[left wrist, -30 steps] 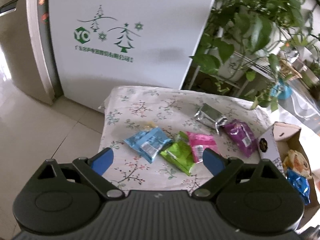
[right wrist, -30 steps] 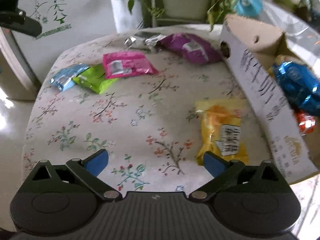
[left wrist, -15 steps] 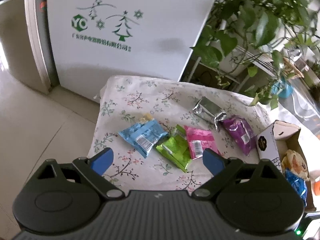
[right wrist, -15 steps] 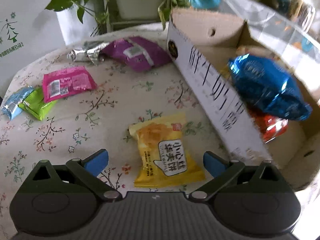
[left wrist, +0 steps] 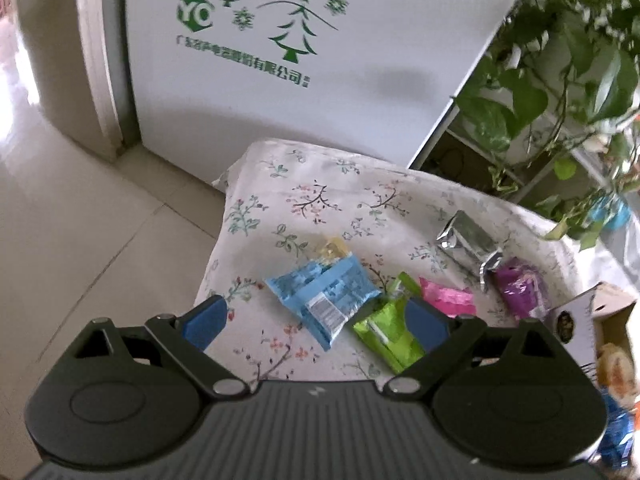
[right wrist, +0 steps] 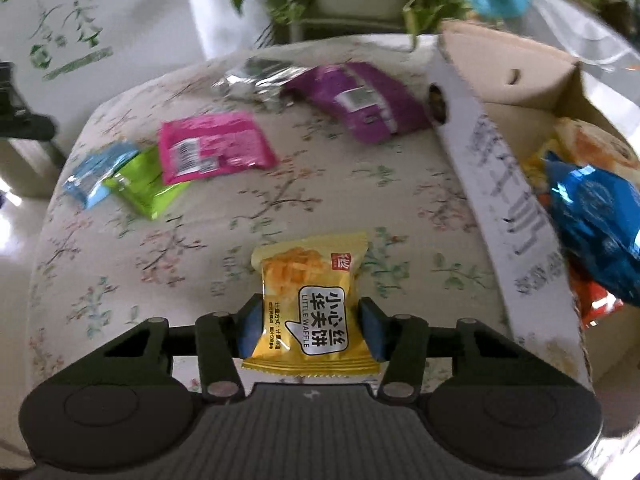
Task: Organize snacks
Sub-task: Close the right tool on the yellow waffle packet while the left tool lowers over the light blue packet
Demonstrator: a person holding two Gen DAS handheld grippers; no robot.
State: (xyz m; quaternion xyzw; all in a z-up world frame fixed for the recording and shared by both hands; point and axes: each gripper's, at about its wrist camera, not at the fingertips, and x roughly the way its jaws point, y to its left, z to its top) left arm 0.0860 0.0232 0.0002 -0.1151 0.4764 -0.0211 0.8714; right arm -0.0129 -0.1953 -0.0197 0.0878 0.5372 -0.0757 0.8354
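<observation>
Right wrist view shows the yellow waffle packet (right wrist: 310,304) lying on the floral tablecloth (right wrist: 192,248), low in the frame, with the right gripper (right wrist: 311,326) just closed in from wide open; its blue pads (right wrist: 250,328) sit against the packet's two sides, grasping it. The packet's lower edge overlaps the gripper body, so its underside is hidden. To the right stands the cardboard box (right wrist: 508,184), its near wall printed with lettering too smeared to read; inside, a blue foil bag (right wrist: 596,224) covers most of an orange-red packet (right wrist: 596,300), and the box runs off the frame edge. Farther back lie a pink packet (right wrist: 212,146), a purple packet (right wrist: 360,100) and a crumpled silver packet (right wrist: 256,78), all blurred.

From the left wrist view, the left gripper (left wrist: 316,322) hangs wide apart over the cloth, grasping nothing. A light blue packet (left wrist: 324,300) lies between its fingers, partly hiding a small yellowish wrapper behind it. The right finger covers part of the green packet (left wrist: 384,332). A white fridge (left wrist: 280,60) and leafy plants (left wrist: 560,80) stand behind.
</observation>
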